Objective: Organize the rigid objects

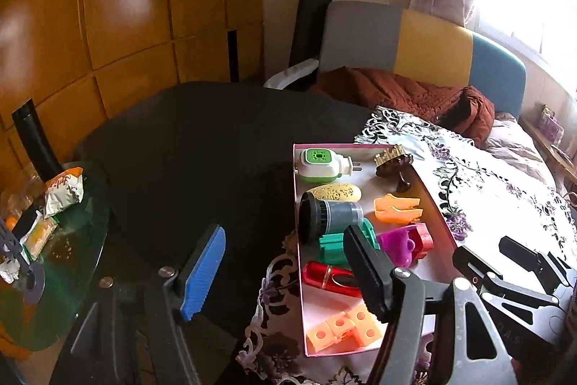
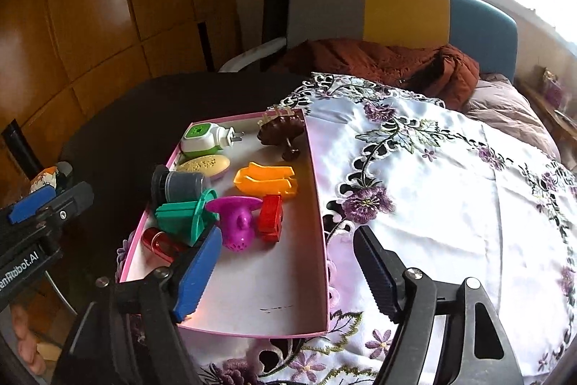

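Left gripper [image 1: 285, 273]: jaws wide apart, nothing between the pads, hovering over the left edge of the box [image 1: 438, 204]. Blue pad [image 1: 203, 273] sits over the dark table [image 1: 202, 147], black pad [image 1: 364, 271] over the box contents.

Right gripper [image 2: 285, 271]: also spread, empty, above the near bare part of the box floor. Its blue pad [image 2: 196, 273] overlaps the red tube [image 2: 158, 242] and green piece [image 2: 184, 215] in view; contact can't be judged.

Box is pink-rimmed, shallow, on an embroidered cloth [image 2: 432, 197]. Inside, far end: green-white plug-in unit [image 2: 205, 139], brown comb clip [image 2: 281, 130]. Then yellow oval case [image 2: 205, 165], orange clip [image 2: 267, 181], grey cylinder [image 2: 178, 186]. Mid: green piece, purple cup [image 2: 236, 219] tipped over, red block [image 2: 270, 217] just beside the cup. Near left: red tube. Orange cubes [image 1: 342, 329] at the near end, seen only from the left wrist.

Cloth outside the box carries no loose items. Left of the table, a green glass side table [image 1: 72, 262] with snack packets [image 1: 63, 192]. Behind: bed with rust blanket [image 2: 378, 60].
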`<action>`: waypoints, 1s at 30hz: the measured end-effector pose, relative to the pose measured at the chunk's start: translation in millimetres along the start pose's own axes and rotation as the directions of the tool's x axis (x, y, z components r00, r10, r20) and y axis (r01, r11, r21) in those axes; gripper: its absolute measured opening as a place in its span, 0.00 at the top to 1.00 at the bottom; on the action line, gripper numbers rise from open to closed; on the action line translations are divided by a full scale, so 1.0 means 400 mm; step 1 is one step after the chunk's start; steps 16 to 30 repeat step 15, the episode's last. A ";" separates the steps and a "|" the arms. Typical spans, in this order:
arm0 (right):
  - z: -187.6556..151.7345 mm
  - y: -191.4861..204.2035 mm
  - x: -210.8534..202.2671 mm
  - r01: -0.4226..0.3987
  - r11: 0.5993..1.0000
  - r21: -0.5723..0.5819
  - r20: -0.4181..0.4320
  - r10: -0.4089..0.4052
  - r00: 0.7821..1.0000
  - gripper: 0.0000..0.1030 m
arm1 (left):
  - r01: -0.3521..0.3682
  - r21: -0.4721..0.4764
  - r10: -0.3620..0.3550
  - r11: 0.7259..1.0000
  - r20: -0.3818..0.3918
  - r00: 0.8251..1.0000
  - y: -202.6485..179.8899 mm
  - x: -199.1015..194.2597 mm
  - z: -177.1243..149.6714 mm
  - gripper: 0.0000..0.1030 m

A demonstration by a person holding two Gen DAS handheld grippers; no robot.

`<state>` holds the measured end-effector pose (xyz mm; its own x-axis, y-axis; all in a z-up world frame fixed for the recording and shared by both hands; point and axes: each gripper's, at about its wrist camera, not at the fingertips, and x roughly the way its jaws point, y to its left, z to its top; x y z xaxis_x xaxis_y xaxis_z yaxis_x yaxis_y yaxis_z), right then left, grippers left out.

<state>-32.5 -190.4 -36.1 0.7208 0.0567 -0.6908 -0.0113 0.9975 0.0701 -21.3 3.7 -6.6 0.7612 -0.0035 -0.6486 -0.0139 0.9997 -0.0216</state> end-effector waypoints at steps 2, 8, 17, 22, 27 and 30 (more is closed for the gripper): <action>0.001 0.004 0.000 0.002 1.000 -0.006 0.000 -0.002 1.000 0.25 | 0.005 -0.003 -0.005 1.000 -0.001 1.000 0.002 0.002 0.000 0.33; -0.001 0.017 0.000 0.007 1.000 -0.029 -0.001 -0.007 1.000 0.25 | 0.011 -0.015 -0.011 1.000 0.001 1.000 0.012 0.007 0.001 0.41; -0.001 0.031 0.000 0.008 0.998 -0.056 0.002 -0.008 1.000 0.25 | 0.014 -0.009 -0.014 1.000 0.018 1.000 0.011 0.002 0.003 0.41; -0.001 0.031 0.000 0.008 0.998 -0.056 0.002 -0.008 1.000 0.25 | 0.014 -0.009 -0.014 1.000 0.018 1.000 0.011 0.002 0.003 0.41; -0.001 0.031 0.000 0.008 0.998 -0.056 0.002 -0.008 1.000 0.25 | 0.014 -0.009 -0.014 1.000 0.018 1.000 0.011 0.002 0.003 0.41; -0.001 0.031 0.000 0.008 0.998 -0.056 0.002 -0.008 1.000 0.25 | 0.014 -0.009 -0.014 1.000 0.018 1.000 0.011 0.002 0.003 0.41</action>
